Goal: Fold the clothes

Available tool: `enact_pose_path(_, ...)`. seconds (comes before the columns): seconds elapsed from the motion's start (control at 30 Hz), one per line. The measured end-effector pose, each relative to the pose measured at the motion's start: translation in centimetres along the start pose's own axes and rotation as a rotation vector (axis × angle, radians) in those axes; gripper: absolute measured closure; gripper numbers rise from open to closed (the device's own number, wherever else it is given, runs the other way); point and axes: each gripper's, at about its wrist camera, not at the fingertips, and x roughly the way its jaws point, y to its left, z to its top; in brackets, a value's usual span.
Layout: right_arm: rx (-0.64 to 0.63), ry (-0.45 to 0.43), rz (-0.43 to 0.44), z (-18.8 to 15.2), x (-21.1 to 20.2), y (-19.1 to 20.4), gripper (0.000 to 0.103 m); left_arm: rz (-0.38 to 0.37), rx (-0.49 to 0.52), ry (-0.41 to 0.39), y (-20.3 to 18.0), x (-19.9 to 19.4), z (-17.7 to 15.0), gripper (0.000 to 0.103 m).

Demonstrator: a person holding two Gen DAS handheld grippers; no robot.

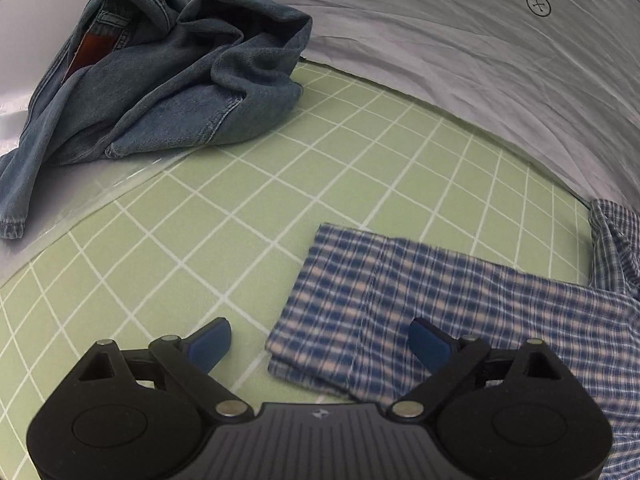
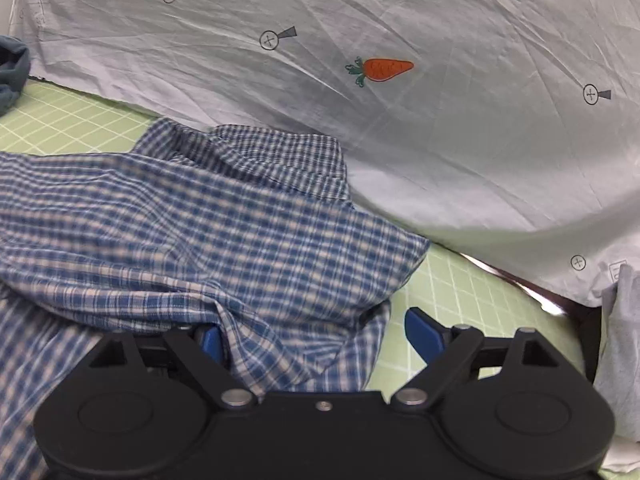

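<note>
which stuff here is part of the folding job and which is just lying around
Part of the job:
plaid shirt, being folded
denim garment, crumpled, waiting
left gripper
right gripper

Lying about:
green grid mat
white sheet with carrot print
grey cloth

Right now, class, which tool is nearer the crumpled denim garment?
Left. The left tool faces the denim garment across bare green mat; from the right tool it shows only at the far edge.

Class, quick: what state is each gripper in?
Left gripper: open, holding nothing.
Right gripper: open; plaid shirt lies between the jaws, ungripped.
</note>
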Motion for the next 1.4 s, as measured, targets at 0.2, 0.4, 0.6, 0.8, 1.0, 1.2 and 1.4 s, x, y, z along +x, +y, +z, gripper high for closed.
enact_pose_path(0.2,0.034,-0.011,-0.040,1.0,1.3,-1.7,0.014,-0.018,0.043,-0.012,-1.4,-0.3,-0.1,0.024)
enact_pose_path(0.4,0.080,-0.028,-0.068,1.5,1.0,-3.5,0.013,-0.088,0.054,-0.022,-2.2,-1.2,-0.5,0.077)
enact_pose_path(0.6,0.140,-0.073,-0.113,2.0,-0.4,-5.0,0.013,-0.193,-0.027,-0.066,-1.4,-3.7,0.8,0.099)
enact_pose_path(0.8,0.186,-0.169,-0.100,3.3,-3.4,-5.4,0.010,-0.239,-0.091,-0.195,0.6,-8.2,3.0,0.099)
enact_pose_path(1.0,0.225,-0.022,0.085,3.1,-0.1,-3.0,0.007,-0.134,-0.120,-0.151,3.0,-5.3,2.9,0.099)
enact_pose_path(1.2,0.280,0.070,0.197,1.4,-0.1,-3.3,0.007,-0.121,-0.129,-0.095,3.9,-3.5,1.5,0.098)
enact_pose_path(1.4,0.320,0.066,0.362,-0.5,-1.9,-5.8,0.007,-0.099,-0.127,-0.052,3.9,-1.8,0.8,0.098)
